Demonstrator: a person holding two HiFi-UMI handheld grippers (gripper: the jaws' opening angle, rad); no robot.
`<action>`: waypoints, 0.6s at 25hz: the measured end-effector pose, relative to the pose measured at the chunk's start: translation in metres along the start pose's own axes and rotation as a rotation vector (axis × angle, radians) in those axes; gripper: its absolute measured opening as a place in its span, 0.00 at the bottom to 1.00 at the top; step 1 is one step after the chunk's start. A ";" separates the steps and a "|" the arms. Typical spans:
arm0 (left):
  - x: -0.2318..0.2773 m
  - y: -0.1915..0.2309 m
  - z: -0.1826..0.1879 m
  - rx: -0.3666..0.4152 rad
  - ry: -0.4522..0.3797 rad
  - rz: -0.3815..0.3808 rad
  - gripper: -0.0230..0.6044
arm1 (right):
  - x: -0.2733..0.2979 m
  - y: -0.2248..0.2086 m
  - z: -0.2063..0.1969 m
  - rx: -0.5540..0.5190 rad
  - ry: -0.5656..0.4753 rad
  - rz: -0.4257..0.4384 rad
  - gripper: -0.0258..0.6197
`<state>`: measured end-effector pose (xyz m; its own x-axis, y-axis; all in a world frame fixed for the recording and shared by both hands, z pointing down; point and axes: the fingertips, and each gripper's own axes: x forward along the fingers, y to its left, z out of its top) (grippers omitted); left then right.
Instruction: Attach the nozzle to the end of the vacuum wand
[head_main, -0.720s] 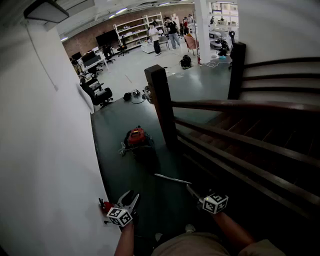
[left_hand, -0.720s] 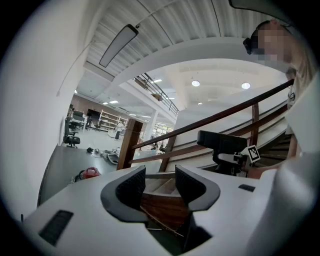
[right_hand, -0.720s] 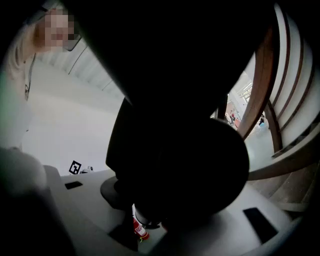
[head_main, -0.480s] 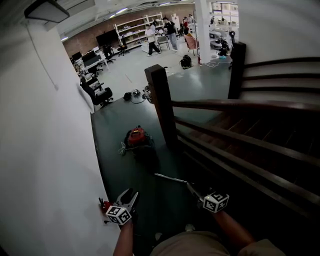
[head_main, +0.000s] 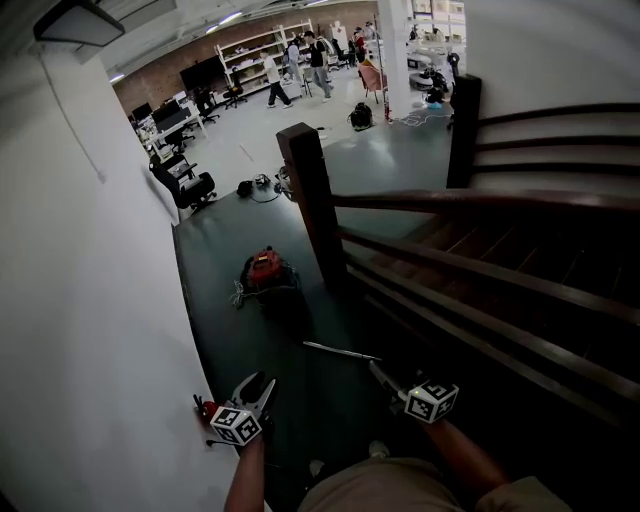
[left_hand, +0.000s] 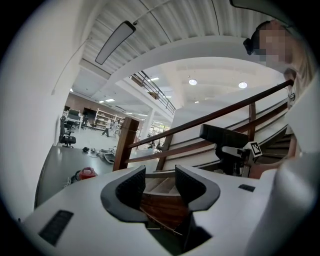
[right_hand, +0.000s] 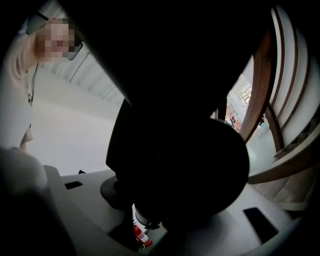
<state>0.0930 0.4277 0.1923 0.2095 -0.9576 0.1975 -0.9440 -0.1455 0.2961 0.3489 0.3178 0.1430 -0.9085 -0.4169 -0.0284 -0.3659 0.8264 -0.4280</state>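
A thin silver wand (head_main: 342, 351) runs low over the dark floor, and its dark near end goes into my right gripper (head_main: 386, 381). In the right gripper view a large black part (right_hand: 180, 125) fills the space between the jaws, which are shut on it and hidden by it. My left gripper (head_main: 257, 386) hovers at the lower left near the white wall. Its jaws (left_hand: 160, 177) stand slightly apart with nothing between them. The red vacuum cleaner (head_main: 265, 268) sits on the floor by the stair post. I cannot make out a separate nozzle.
A dark wooden newel post (head_main: 308, 200) and stair rails (head_main: 480, 270) rise on the right. The white wall (head_main: 90, 300) closes the left side. A small red fire extinguisher (head_main: 205, 408) stands by the wall beside my left gripper. Chairs, shelves and people are far back.
Both grippers stay almost where they were. The whole scene has slid slightly up and left in the head view, and the people at the back have walked on.
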 end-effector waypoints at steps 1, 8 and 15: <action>0.003 -0.002 0.001 0.004 0.004 -0.004 0.34 | -0.002 -0.002 0.001 -0.007 0.000 -0.008 0.30; 0.029 -0.012 -0.007 0.066 0.052 -0.053 0.34 | -0.004 -0.025 -0.003 -0.019 -0.035 -0.043 0.30; 0.078 0.022 -0.031 0.120 0.132 -0.113 0.34 | 0.032 -0.071 -0.026 0.014 -0.051 -0.133 0.30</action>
<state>0.0966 0.3575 0.2432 0.3403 -0.8939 0.2919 -0.9344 -0.2865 0.2119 0.3407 0.2562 0.1958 -0.8409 -0.5410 -0.0161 -0.4789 0.7576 -0.4436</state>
